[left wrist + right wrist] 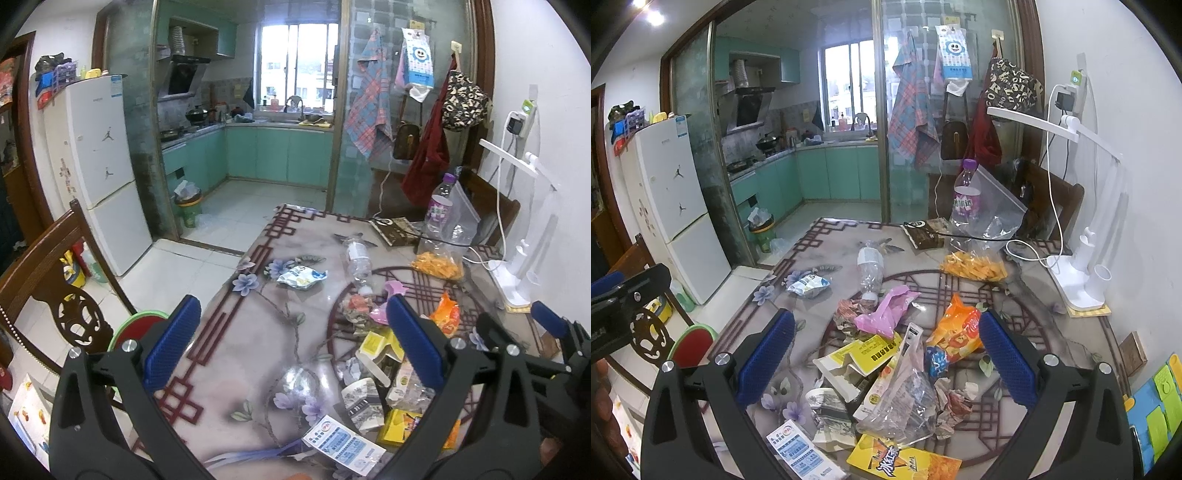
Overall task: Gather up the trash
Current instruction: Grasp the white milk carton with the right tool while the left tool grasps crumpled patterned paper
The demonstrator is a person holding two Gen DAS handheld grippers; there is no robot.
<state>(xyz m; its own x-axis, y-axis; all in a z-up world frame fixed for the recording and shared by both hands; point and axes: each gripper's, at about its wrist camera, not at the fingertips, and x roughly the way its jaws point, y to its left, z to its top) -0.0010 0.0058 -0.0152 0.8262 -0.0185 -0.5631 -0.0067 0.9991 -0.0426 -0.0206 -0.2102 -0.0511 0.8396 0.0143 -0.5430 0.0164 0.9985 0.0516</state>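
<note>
The trash lies heaped on the glass-topped tabletop (820,258), mostly in front of the right gripper (886,354), whose jaws stand spread wide and hold nothing; the left gripper (291,343) is likewise released and empty, hovering over the bare left part of the tabletop. Nearly all of it looks light and limp: the clear plastic bag (905,398) and pink bag (882,314) should crumple under a pinch and are best taken at a bunched fold, while the orange snack wrapper (956,328) is probably slick foil, so a crimped end seems the safer hold. The torn yellow carton (860,354) is stiffer and offers an edge. The empty bottle (870,269) lies on its side and may roll (its neck looks the surest grip). The right view shows the pile whole and a flat yellow packet (905,461) at its near edge; the left view half hides the pile behind its own finger, but shows the lone blue-and-white wrapper (301,277) clearly and the green bin (189,206) in the kitchen doorway.
</note>
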